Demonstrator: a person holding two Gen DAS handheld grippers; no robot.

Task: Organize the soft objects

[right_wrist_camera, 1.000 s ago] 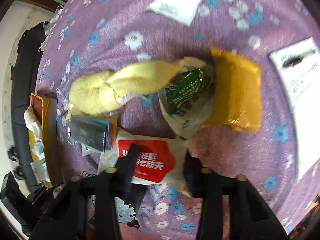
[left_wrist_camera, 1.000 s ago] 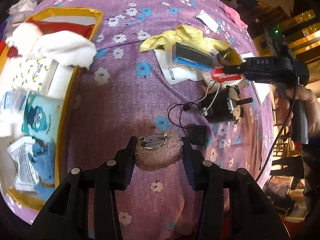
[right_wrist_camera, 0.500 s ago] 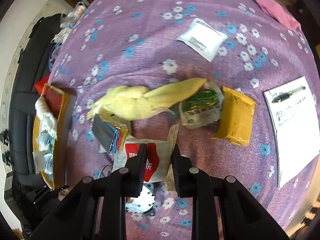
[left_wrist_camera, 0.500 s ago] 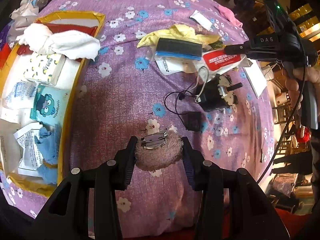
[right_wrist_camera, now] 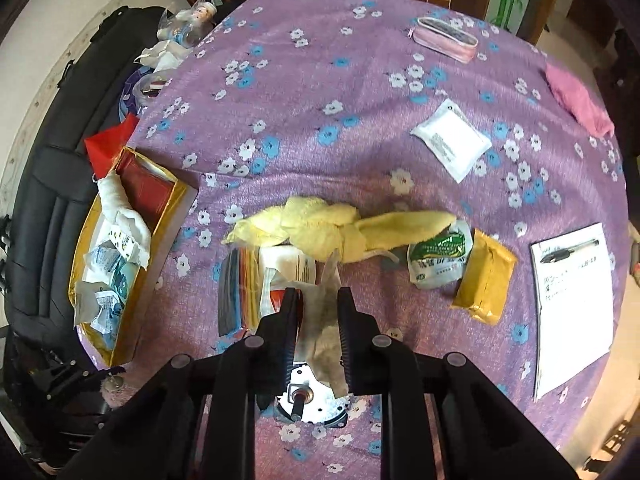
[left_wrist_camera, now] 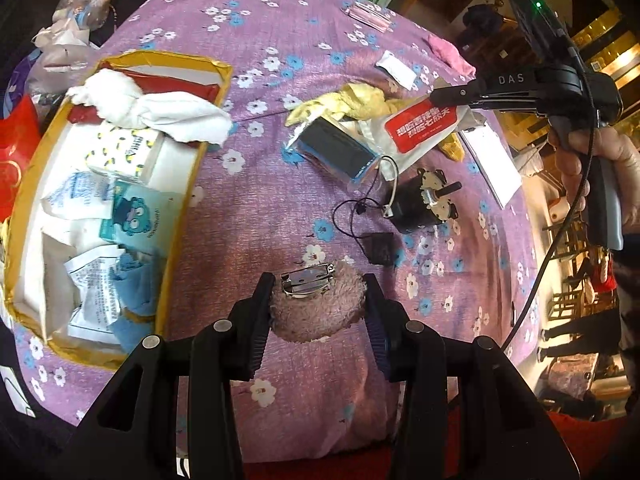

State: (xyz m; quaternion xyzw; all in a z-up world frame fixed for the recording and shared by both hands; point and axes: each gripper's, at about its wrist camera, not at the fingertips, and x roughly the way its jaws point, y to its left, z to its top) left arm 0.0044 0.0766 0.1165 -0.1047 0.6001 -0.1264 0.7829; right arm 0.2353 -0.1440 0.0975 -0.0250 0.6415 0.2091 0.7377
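Note:
My left gripper (left_wrist_camera: 318,304) is shut on a round pinkish-brown fluffy pad (left_wrist_camera: 316,312) with a metal clip on top, held above the purple flowered cloth. My right gripper (right_wrist_camera: 318,300) is shut on a white packet with a red label (left_wrist_camera: 420,128), lifted off the cloth; it also shows in the right wrist view (right_wrist_camera: 320,320). A yellow-rimmed box (left_wrist_camera: 180,208) at the left holds a white towel (left_wrist_camera: 156,108) and several soft packets. A yellow cloth (right_wrist_camera: 328,228) lies mid-table.
A small black motor with wires (left_wrist_camera: 420,204) and a clear bag with dark contents (left_wrist_camera: 340,152) lie near the middle. A green-and-white packet (right_wrist_camera: 440,256), a mustard pouch (right_wrist_camera: 484,280), a white sachet (right_wrist_camera: 450,140), a pink cloth (right_wrist_camera: 576,100), a pencil case (right_wrist_camera: 446,38) and a notepad with pen (right_wrist_camera: 572,300) lie to the right.
My right gripper closed on the red-label packet and lifted it off the cloth. My left gripper rose and pulled back with the fluffy pad.

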